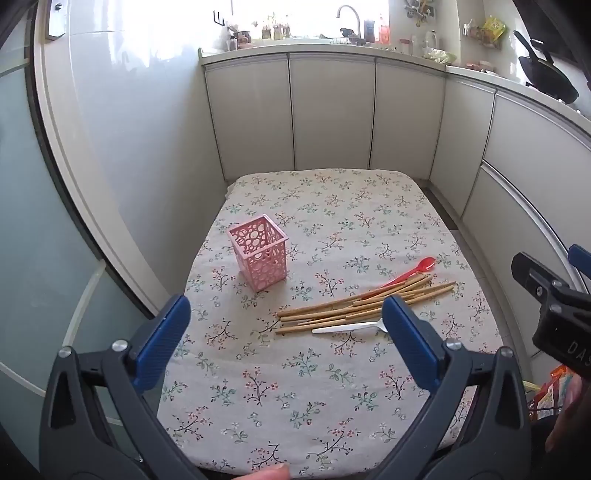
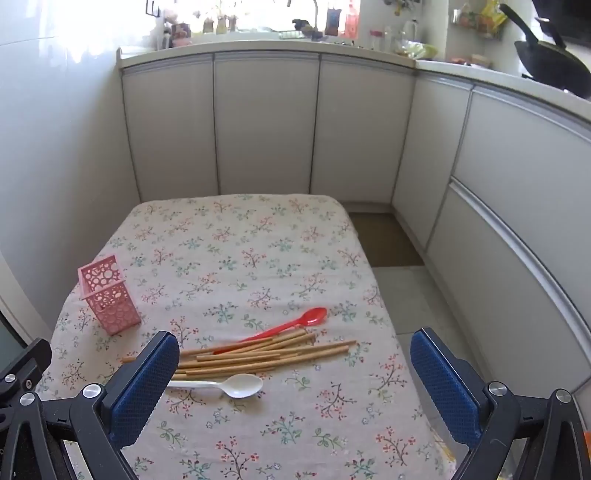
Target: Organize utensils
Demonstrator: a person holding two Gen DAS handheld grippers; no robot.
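Note:
A pink perforated utensil holder (image 1: 259, 253) (image 2: 107, 299) stands upright on the floral tablecloth (image 1: 314, 387) (image 2: 258, 240), left of a heap of several wooden chopsticks (image 1: 354, 306) (image 2: 251, 354). A red plastic spoon (image 1: 410, 273) (image 2: 291, 325) lies across the heap's far side. A white plastic spoon (image 1: 351, 326) (image 2: 229, 386) lies on the near side. My left gripper (image 1: 286, 328) hovers open above the cloth, nearer than the holder and chopsticks. My right gripper (image 2: 295, 373) hovers open above the chopsticks and white spoon, holding nothing. The right gripper's body (image 1: 554, 306) shows at the left wrist view's right edge.
White kitchen cabinets (image 2: 266, 122) run behind and to the right of the table, with a cluttered counter, a sink tap (image 1: 349, 14) and a black wok (image 1: 546, 74) on top. A glass door (image 1: 29, 221) stands at left. Tiled floor (image 2: 413, 295) lies right of the table.

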